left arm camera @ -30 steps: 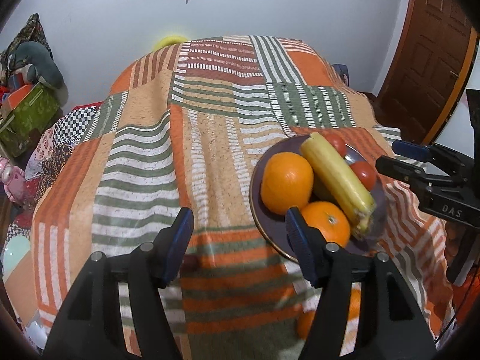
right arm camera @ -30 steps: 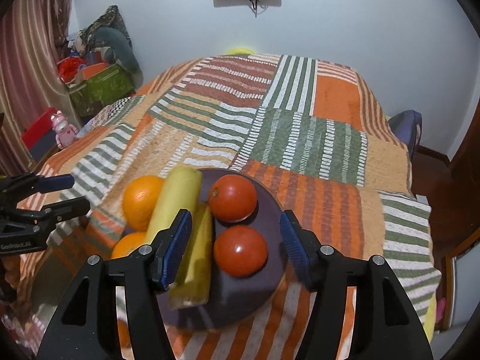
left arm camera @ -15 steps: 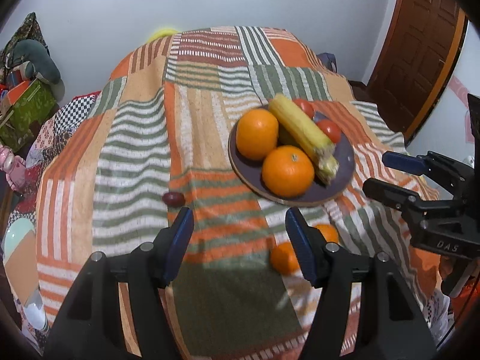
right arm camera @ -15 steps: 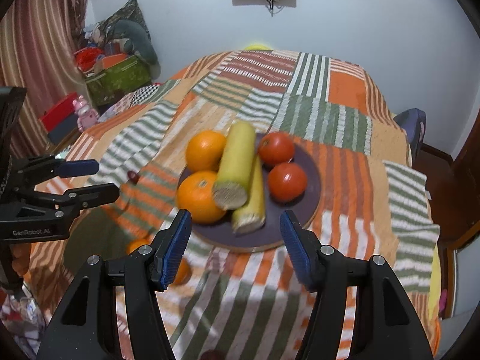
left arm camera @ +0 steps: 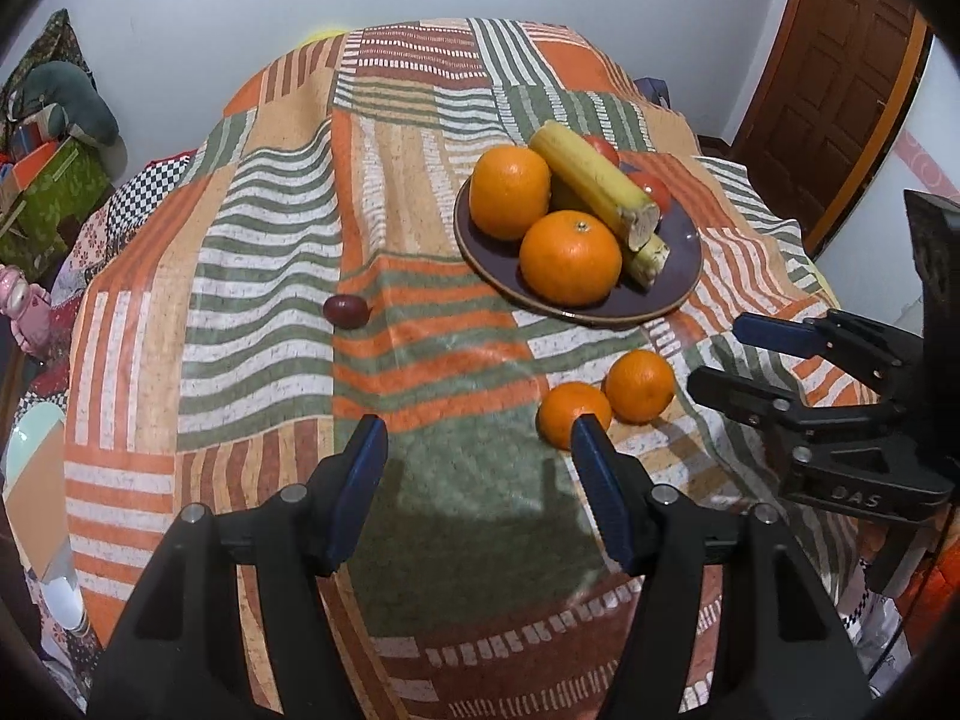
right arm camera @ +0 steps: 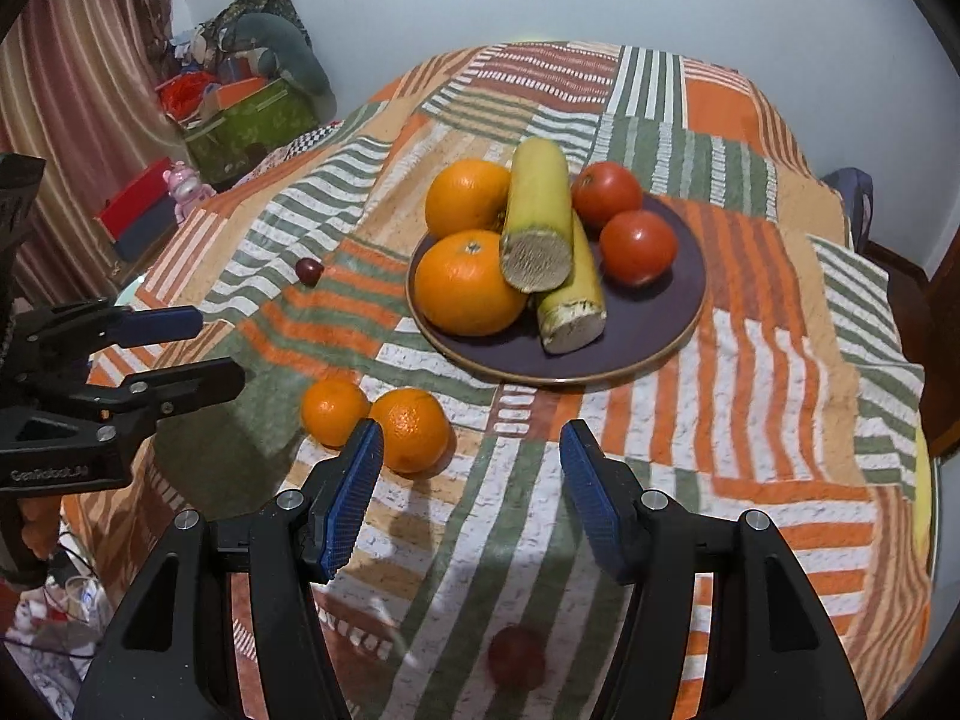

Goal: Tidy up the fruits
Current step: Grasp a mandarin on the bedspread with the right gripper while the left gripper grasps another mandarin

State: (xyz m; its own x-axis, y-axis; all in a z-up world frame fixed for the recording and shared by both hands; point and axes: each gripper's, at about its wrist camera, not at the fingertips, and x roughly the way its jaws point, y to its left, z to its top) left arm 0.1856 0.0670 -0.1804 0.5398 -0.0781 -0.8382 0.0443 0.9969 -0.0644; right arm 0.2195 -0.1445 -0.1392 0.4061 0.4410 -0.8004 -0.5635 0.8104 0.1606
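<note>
Two loose small round oranges (right arm camera: 375,420) on striped cloth, just ahead-left of right gripper (right arm camera: 471,492) | nearer than left gripper (left arm camera: 477,480) | both spread, empty | dark plate (right arm camera: 660,330) beyond

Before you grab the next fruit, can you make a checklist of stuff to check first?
1. Left gripper open and empty: ok.
2. Right gripper open and empty: ok.
3. Loose fruit off the plate: two small oranges touching on the cloth, a dark red fruit farther left, a blurry reddish fruit near the camera: ok, all in view.
4. Room on the plate: bare patch at the front right: ok, though tight.
5. The stacked yellow stalks staying steady when fruit is added: cannot tell.
6. Grippers apart from each other: ok.
</note>
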